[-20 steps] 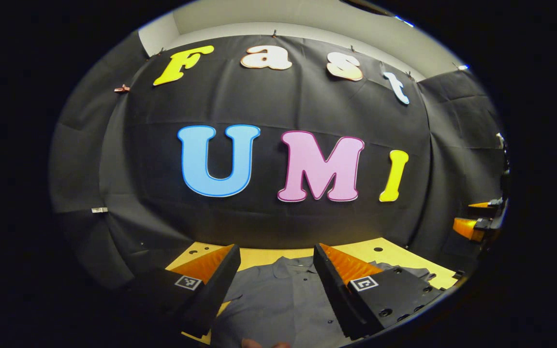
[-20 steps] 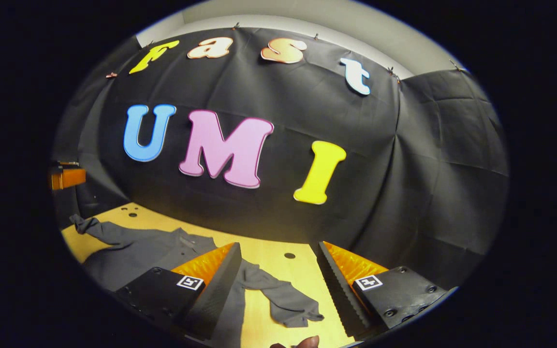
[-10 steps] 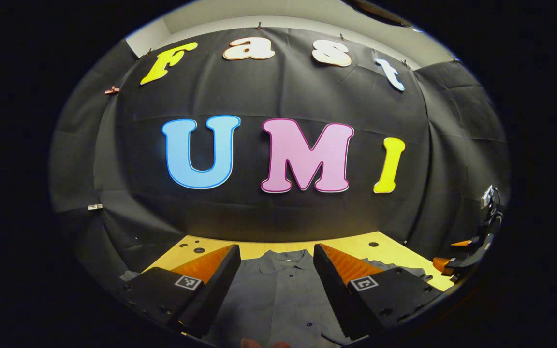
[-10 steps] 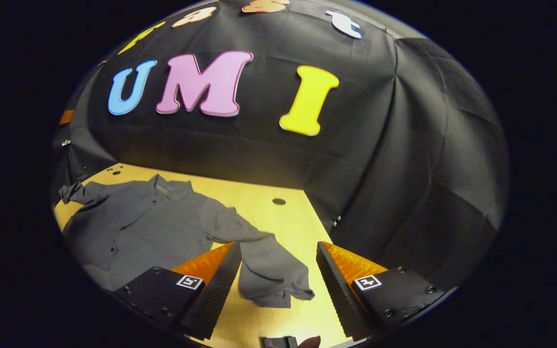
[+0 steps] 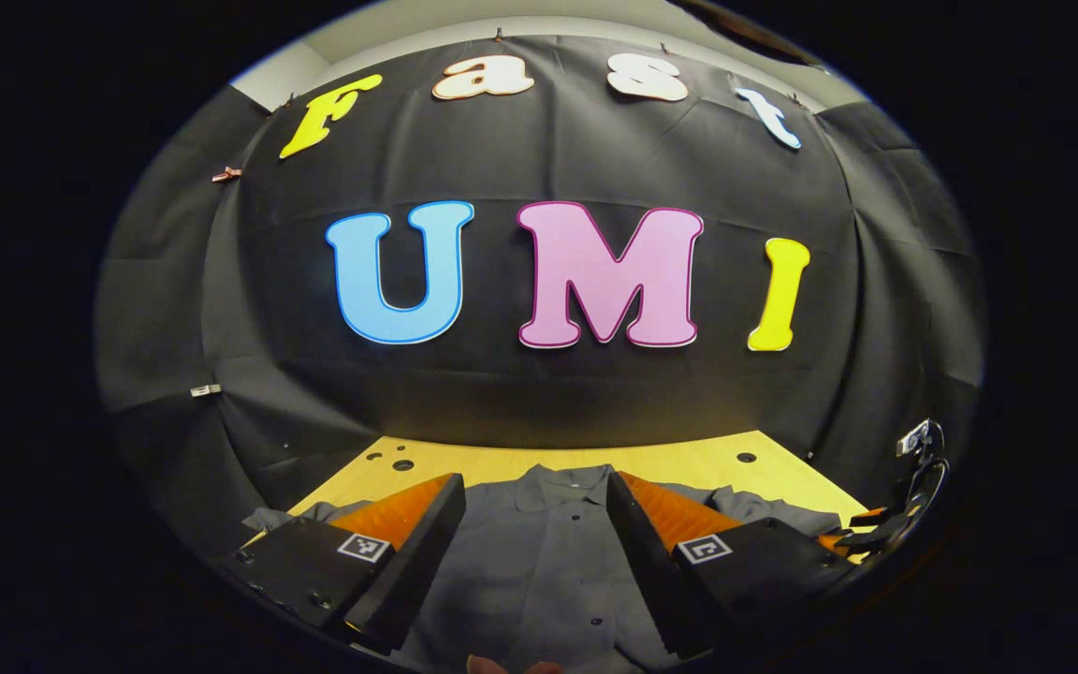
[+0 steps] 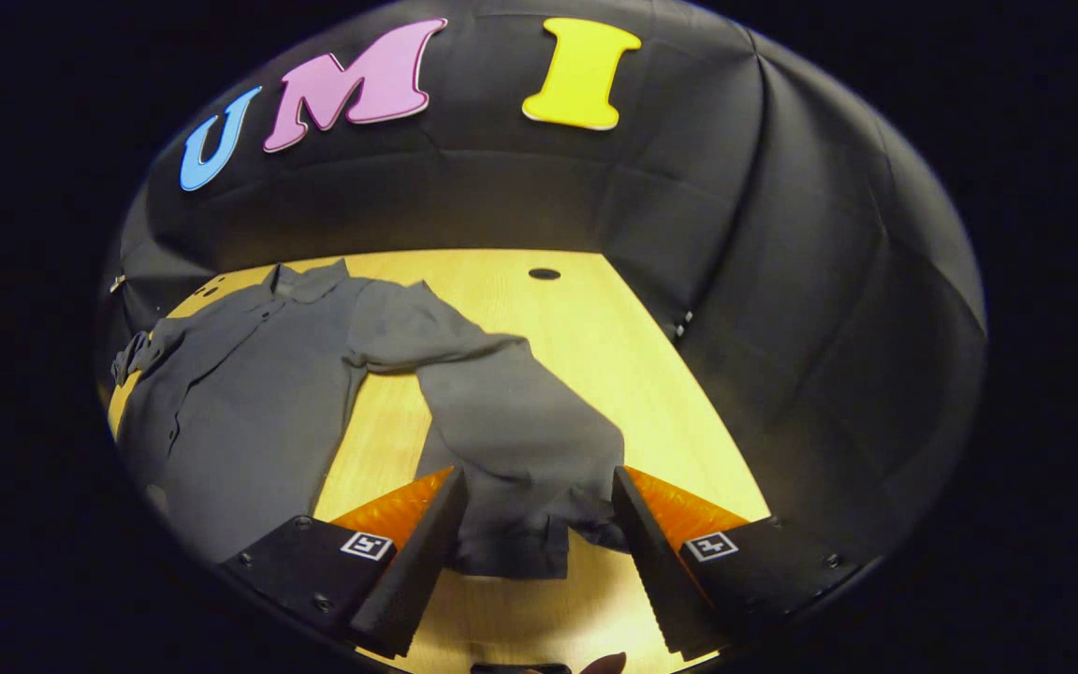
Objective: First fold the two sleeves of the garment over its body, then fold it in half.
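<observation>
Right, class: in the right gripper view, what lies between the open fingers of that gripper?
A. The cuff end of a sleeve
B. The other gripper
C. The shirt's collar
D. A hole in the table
A: the sleeve runs from the shirt across the table, and its cuff lies between the open right gripper fingers.

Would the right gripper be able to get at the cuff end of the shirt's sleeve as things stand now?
Probably yes. The right gripper is open, and the sleeve lies flat on the table with its cuff end between the two fingers. Nothing lies on it or blocks the way.
</observation>
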`<state>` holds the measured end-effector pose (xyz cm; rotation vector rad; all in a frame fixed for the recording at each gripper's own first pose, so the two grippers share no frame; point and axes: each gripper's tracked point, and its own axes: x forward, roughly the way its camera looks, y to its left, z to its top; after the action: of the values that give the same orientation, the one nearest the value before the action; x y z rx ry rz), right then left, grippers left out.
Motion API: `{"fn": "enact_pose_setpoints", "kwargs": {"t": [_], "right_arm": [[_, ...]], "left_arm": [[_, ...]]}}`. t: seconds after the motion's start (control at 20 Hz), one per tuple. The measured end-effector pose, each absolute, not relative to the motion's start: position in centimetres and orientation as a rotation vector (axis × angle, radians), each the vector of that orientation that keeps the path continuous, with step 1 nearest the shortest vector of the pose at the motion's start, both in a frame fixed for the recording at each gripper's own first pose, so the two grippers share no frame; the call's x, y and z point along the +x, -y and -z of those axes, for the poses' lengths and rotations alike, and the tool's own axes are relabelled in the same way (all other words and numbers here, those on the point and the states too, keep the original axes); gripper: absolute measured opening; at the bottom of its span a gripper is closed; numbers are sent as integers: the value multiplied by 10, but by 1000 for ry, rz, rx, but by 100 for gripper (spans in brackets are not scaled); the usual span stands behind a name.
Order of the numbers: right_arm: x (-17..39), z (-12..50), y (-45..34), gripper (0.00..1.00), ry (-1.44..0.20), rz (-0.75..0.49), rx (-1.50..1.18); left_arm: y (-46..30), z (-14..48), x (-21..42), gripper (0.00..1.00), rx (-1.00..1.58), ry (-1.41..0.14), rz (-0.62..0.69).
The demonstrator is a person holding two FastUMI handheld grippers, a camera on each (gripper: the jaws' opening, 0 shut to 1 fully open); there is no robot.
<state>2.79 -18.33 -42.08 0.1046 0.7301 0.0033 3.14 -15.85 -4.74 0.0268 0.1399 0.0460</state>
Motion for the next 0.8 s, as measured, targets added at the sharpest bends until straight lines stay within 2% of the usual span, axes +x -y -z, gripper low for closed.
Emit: {"fn": "enact_pose_setpoints", "kwargs": {"t": [0.35, 0.5, 0.55, 0.7, 0.75, 0.8], "right_arm": [[42, 451, 186, 97, -796, -39, 88], [48, 452, 185, 90, -815, -8, 178], [54, 458, 192, 80, -833, 10, 166], [64, 456, 200, 14, -838, 25, 144], [64, 457, 207, 7, -841, 48, 118], [66, 454, 214, 7, -827, 72, 95]], "left_arm": [[156, 49, 29, 96, 37, -149, -102], [154, 52, 28, 96, 38, -158, -125], [153, 52, 27, 96, 40, -160, -131], [152, 51, 23, 96, 45, -153, -139], [152, 48, 21, 96, 49, -147, -137], [152, 47, 21, 95, 51, -142, -131]]}}
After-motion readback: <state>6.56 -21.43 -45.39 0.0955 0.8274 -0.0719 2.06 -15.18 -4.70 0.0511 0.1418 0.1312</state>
